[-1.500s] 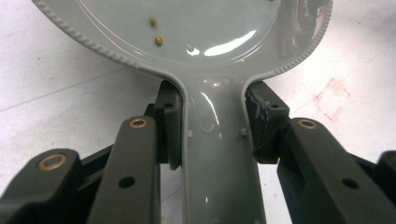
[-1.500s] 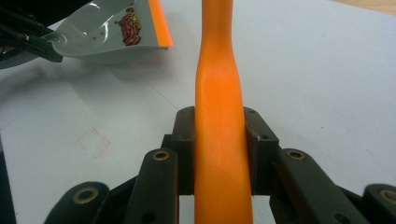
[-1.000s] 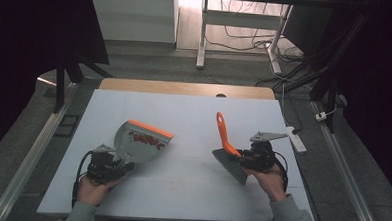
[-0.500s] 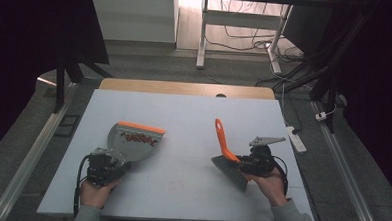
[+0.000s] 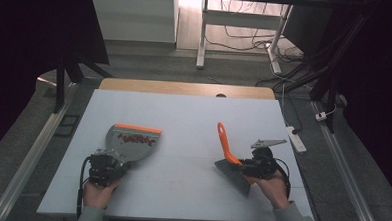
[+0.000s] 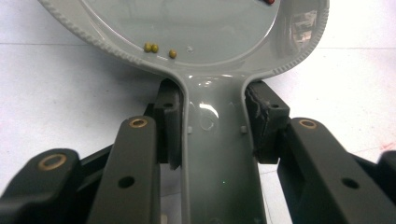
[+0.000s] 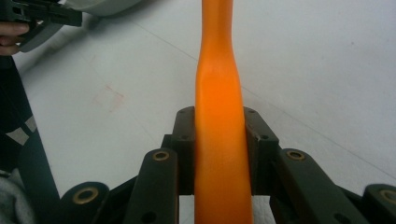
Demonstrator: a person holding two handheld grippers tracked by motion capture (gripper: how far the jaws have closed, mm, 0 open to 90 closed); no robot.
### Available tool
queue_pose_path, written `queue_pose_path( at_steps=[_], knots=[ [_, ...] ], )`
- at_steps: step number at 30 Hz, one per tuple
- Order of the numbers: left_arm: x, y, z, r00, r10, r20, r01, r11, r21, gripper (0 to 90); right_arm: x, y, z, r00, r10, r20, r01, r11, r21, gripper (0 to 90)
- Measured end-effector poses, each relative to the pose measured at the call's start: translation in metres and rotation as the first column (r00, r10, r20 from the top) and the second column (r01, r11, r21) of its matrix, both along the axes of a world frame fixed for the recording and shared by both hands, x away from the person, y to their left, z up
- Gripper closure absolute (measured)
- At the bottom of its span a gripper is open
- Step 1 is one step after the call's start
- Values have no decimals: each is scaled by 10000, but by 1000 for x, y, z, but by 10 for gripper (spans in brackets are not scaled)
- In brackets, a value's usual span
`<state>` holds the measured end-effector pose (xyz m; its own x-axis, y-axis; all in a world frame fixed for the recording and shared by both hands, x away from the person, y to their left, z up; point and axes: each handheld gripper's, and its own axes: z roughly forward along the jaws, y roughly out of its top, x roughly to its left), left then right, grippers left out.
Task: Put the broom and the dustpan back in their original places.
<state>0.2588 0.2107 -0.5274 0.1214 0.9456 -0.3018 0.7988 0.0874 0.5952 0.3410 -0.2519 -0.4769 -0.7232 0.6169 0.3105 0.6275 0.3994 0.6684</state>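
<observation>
Your left gripper [image 5: 112, 163] sits at the lower left of the high view, and it is pinching the grey handle of the dustpan [image 5: 131, 143]. In the left gripper view you can see both black pads [image 6: 169, 122] pressed tight on that handle [image 6: 215, 140]. The dustpan lies flat on the white bench [image 5: 184, 115], with its orange edge [image 5: 138, 129] pointing away from you. Red bits [image 5: 135, 138] sit inside it near that edge, and a few small yellow-green beads [image 6: 155, 47] sit near the handle.

Your right gripper [image 5: 246, 165] is at the lower right, pinching the orange handle of the brush [image 5: 227, 147]. In the right gripper view the pads [image 7: 186, 140] squeeze the handle [image 7: 219, 116] from both sides. The grey bristles [image 5: 233, 174] point down at the bench, close to you, and the handle leans up and away.

What changed in the last second: the dustpan was tipped up with its orange edge lifted, and now it is down flat. The brush slid a little toward you, and both hands barely moved apart from that.

I think this means the sweeping is done. The bits are in the dustpan and the bench between your hands looks clean. Keep the dustpan level so nothing rolls out over the orange edge.
</observation>
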Motion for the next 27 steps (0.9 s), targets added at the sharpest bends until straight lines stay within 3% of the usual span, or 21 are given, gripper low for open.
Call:
queue_pose_path(
  at_steps=[6,8,12,15,22,27],
  knots=[
    [4,-3,-5,9996,-36,-286,40,9999,163,615,8,-5,-7,9991,-376,-200,372,9991,-206,704],
    [4,-3,-6,9996,-16,-286,20,9999,127,614,11,-6,-8,9987,-462,-199,456,9986,-263,701],
    [4,-3,-6,9996,-7,-271,11,9999,131,611,16,-8,-11,9972,-742,-17,738,9933,-889,671],
    [4,-3,-6,9997,-14,-231,16,10000,97,600,21,-12,-15,9966,-806,-159,789,9927,-907,655],
    [5,-2,-5,9997,-82,-227,85,9999,115,533,30,-16,-22,9947,-1010,-196,975,9861,-1349,558],
    [4,-1,-6,9996,-166,-233,167,9999,45,399,33,-18,-26,9930,-1162,-215,1112,9802,-1641,517]
  ],
)
